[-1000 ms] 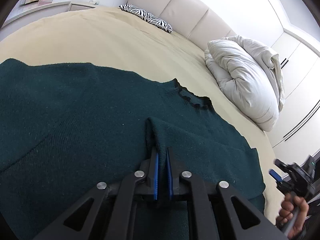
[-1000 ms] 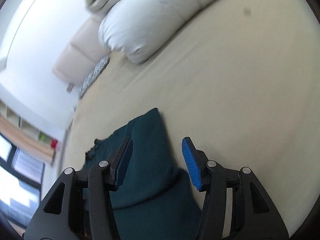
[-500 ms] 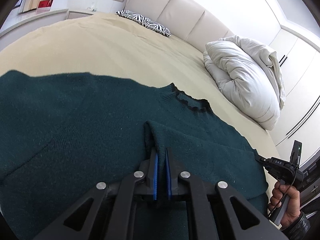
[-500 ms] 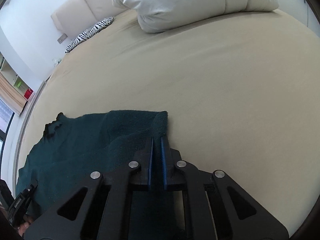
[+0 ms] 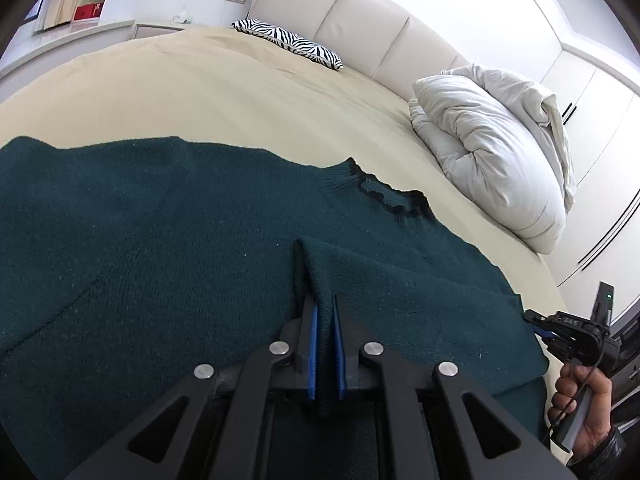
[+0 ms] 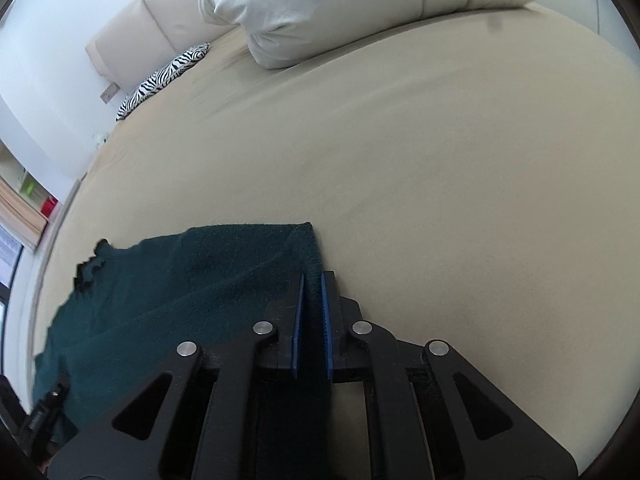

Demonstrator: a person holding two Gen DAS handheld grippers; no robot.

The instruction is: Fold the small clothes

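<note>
A dark green sweater lies spread on a beige bed, its collar toward the white duvet; the left gripper is clamped on a raised pinch of knit mid-sweater; the right gripper, its jaws having just been closing, grips the sweater's edge nearest the duvet (a corner, apparently). This looks like the first fold; next, both should carry that side across the sweater, evenly.

From my left camera the sweater runs off the left and bottom edges; its hem is hidden behind the left gripper. I can't read the blurred shelf items.
</note>
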